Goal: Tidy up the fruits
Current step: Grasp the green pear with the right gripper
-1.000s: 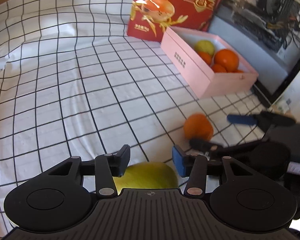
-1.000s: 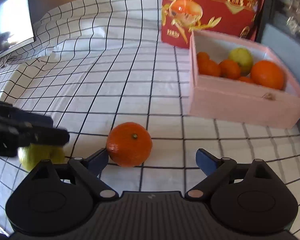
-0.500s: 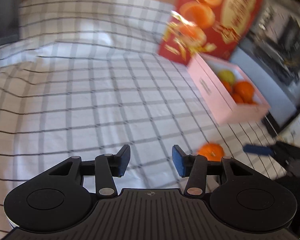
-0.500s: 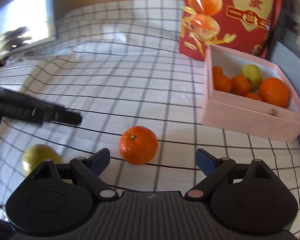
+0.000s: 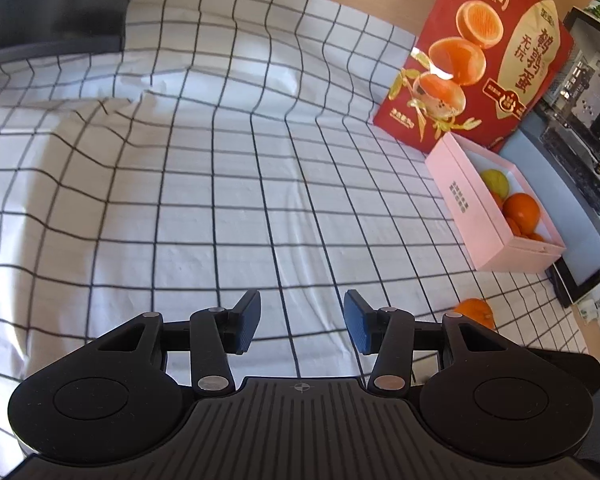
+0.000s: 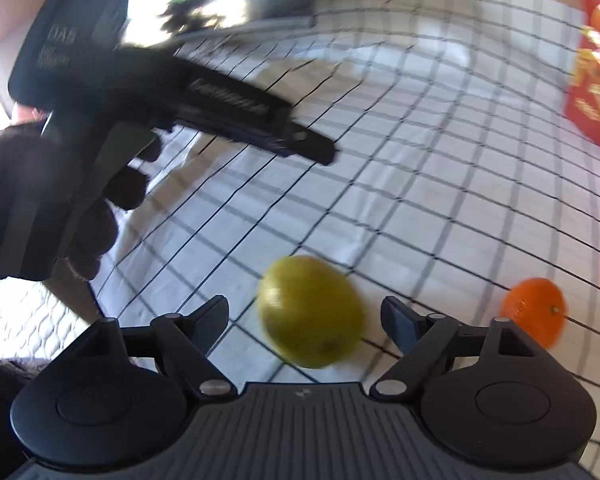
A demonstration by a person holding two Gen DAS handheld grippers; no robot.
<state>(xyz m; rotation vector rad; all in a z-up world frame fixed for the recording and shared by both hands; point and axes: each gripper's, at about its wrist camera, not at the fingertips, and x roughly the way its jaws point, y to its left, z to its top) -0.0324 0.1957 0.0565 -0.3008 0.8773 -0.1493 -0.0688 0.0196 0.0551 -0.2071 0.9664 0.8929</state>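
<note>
Our right gripper (image 6: 304, 314) is spread wide and grips nothing; the yellow-green fruit (image 6: 311, 311) lies on the checked cloth (image 6: 440, 168) between its fingers, nearer the right-hand one, and whether it touches either we cannot tell through the blur; the loose orange (image 6: 534, 311) sits on the cloth just outside the right finger, apart from the yellow-green fruit. Our left gripper (image 5: 302, 322) is also spread, with only bare cloth (image 5: 220, 200) between its pads; in the right wrist view it hangs above the cloth, up and to the left of the fruit, held by a dark-gloved hand (image 6: 52, 200). From the left wrist view the loose orange (image 5: 474, 312) shows low at the right, partly hidden behind the gripper's frame; farther off stands the pink box (image 5: 472, 212), holding several oranges and one yellow-green fruit; the red carton (image 5: 476, 60) stands upright just behind the box.
</note>
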